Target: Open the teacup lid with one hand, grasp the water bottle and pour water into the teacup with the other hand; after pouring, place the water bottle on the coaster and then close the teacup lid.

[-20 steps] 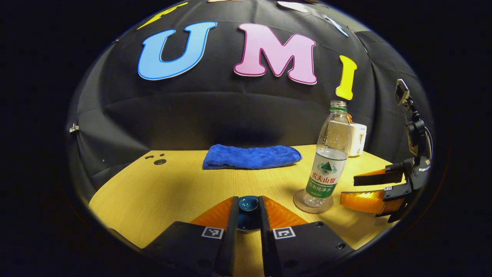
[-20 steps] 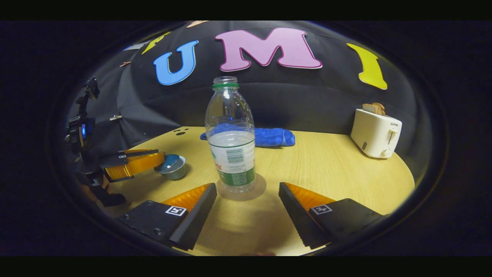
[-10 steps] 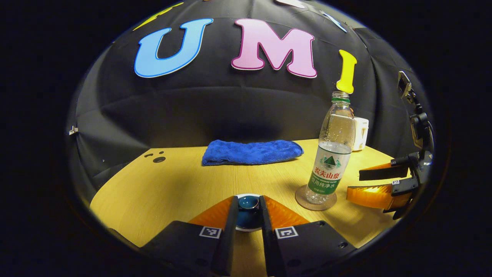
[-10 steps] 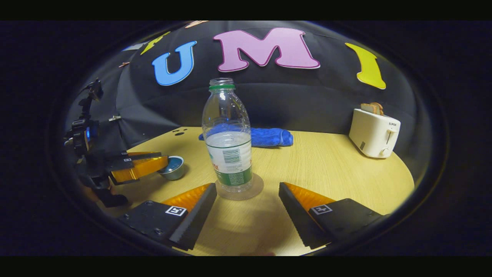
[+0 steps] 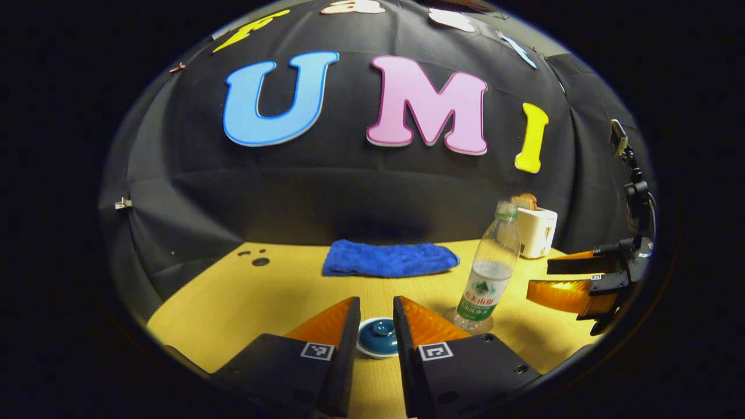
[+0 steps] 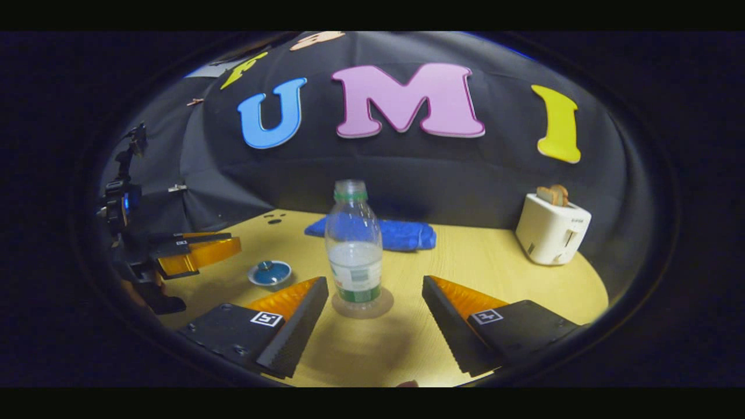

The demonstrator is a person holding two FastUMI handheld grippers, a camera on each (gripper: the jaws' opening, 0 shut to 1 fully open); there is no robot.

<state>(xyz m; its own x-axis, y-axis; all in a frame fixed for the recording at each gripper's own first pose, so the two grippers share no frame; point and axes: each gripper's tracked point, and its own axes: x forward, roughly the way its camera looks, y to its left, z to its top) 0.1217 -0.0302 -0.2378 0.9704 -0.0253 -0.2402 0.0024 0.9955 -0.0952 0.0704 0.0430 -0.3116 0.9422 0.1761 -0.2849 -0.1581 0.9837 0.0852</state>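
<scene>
Sitting low in the middle of the left gripper view, the teacup is wearing its blue lid, knob up, between the left gripper fingers, which are standing a little apart on either side of it; whether they are touching it I cannot tell. Right of centre in that view the bottle is standing upright and capless on the round coaster, partly filled with water. At the right edge the right gripper is showing sideways, its orange fingers parted, near the bottle but not touching it. Behind, a blue cloth is lying folded at the far side of the table, and a white toaster is standing just past the bottle. In the right gripper view the bottle is standing at centre on the coaster, beyond the tips of the right gripper, whose fingers are spread wide and holding nothing. The lidded teacup is resting at lower left on the table, with the left gripper hanging just beside it at the left edge. The cloth is lying behind the bottle, and the toaster, bread in its slots, is sitting at right.
</scene>
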